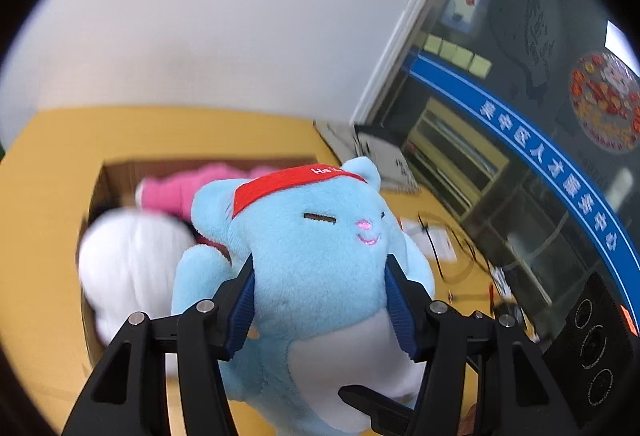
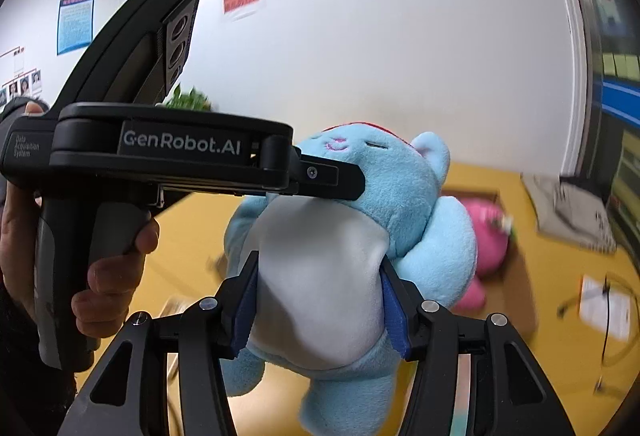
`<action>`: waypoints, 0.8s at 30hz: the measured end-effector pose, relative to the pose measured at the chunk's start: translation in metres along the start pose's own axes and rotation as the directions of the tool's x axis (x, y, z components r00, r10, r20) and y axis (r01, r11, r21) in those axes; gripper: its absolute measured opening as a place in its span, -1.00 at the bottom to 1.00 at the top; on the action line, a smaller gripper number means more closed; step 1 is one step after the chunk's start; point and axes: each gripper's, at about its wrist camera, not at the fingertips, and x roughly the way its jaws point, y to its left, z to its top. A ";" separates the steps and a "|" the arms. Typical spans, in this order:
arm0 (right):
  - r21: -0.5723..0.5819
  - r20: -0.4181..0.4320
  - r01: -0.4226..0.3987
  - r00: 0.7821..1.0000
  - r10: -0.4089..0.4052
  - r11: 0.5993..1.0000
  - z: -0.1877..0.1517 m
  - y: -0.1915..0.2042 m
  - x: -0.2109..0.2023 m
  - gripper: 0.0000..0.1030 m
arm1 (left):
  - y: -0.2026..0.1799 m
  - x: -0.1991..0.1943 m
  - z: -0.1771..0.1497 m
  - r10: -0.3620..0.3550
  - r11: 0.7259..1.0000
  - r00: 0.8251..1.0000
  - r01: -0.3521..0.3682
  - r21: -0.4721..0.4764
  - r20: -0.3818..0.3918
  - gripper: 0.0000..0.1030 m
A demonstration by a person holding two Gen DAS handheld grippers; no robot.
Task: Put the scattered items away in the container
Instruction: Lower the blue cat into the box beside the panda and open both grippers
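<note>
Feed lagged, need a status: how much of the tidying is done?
Done: a pink plush toy and a white plush lie in the open cardboard box. In hand: the light-blue plush cat with red headband, clamped by left gripper and right gripper. Left: dropping it in.

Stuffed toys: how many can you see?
3. Blue plush cat with red headband gripped in both tongs; pink plush toy and blurred white plush toy in the cardboard box. More may be hidden.
</note>
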 end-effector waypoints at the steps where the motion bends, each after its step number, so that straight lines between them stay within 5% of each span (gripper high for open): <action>1: 0.006 0.011 0.002 1.000 -0.002 1.000 0.012 -0.009 0.011 0.15 | 0.006 0.010 0.014 0.006 1.000 1.000 -0.006 -0.002 0.007 0.11; 6: 0.078 0.021 0.010 1.000 -0.012 0.997 0.031 -0.048 0.072 0.15 | 0.039 0.073 0.041 0.021 1.000 0.999 -0.021 -0.005 -0.025 0.11; 12: 0.156 -0.116 0.053 0.993 -0.035 0.986 -0.014 -0.068 0.145 0.16 | 0.087 0.152 0.004 0.024 0.997 0.988 -0.035 -0.069 -0.155 0.10; 19: 0.193 -0.254 0.101 0.966 -0.050 0.976 -0.069 -0.059 0.162 0.16 | 0.079 0.165 -0.034 0.028 1.000 0.974 -0.027 0.007 -0.225 0.09; 24: 0.206 -0.279 0.111 0.959 -0.050 0.972 -0.081 -0.048 0.147 0.15 | 0.079 0.152 -0.046 0.017 1.000 0.974 -0.022 -0.021 -0.224 0.11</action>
